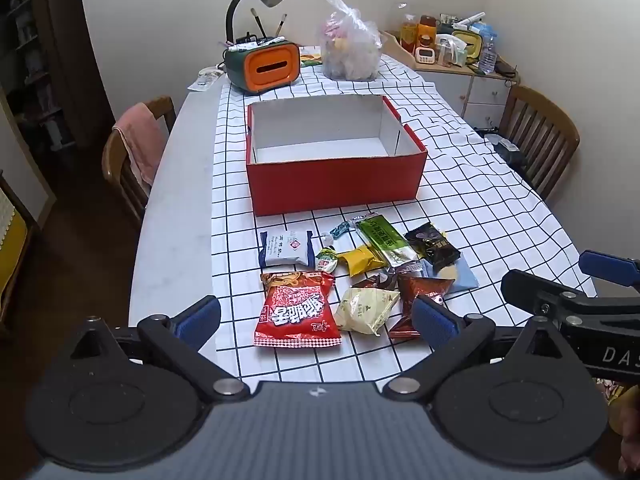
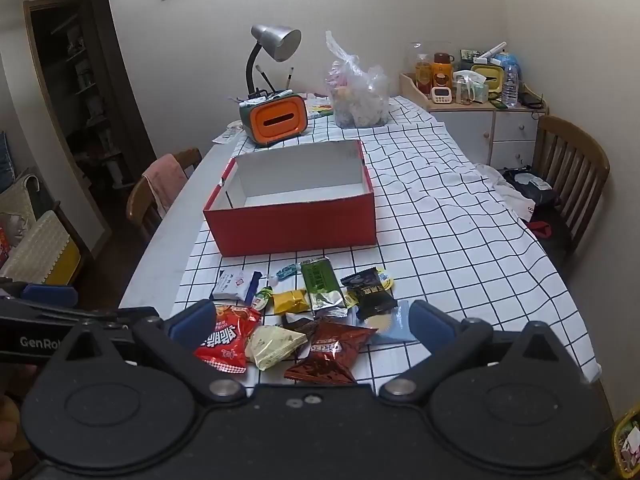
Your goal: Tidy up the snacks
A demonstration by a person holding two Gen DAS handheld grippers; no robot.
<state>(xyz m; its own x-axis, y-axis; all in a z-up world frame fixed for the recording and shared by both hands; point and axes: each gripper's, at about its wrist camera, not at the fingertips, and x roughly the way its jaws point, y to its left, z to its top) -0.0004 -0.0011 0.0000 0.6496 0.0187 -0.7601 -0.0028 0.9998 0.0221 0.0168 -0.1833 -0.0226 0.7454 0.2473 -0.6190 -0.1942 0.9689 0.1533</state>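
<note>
Partly hidden behind right tool [image 2: 314, 326] fingers: red snack bag [image 2: 226, 338] and blue packet [image 2: 394, 326] edges. Snack pile [image 1: 352, 280] at lower centre of surface [image 1: 460, 208], green bar [image 1: 386, 240] lengthwise toward empty red box [image 1: 336, 184]. Left tool [image 1: 316, 322], right tool: wide, holding nothing.

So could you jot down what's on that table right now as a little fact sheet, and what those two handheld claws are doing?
Surface: table under a checked cloth
Container: red box, open, nothing inside
Snacks: about ten packets in a loose pile in front of the box, none packed yet
Nearest packet: red bag
Behind the box: orange tissue holder, plastic bag
Left gripper: jaws wide open, holding nothing
Right gripper: jaws wide open, holding nothing
</note>
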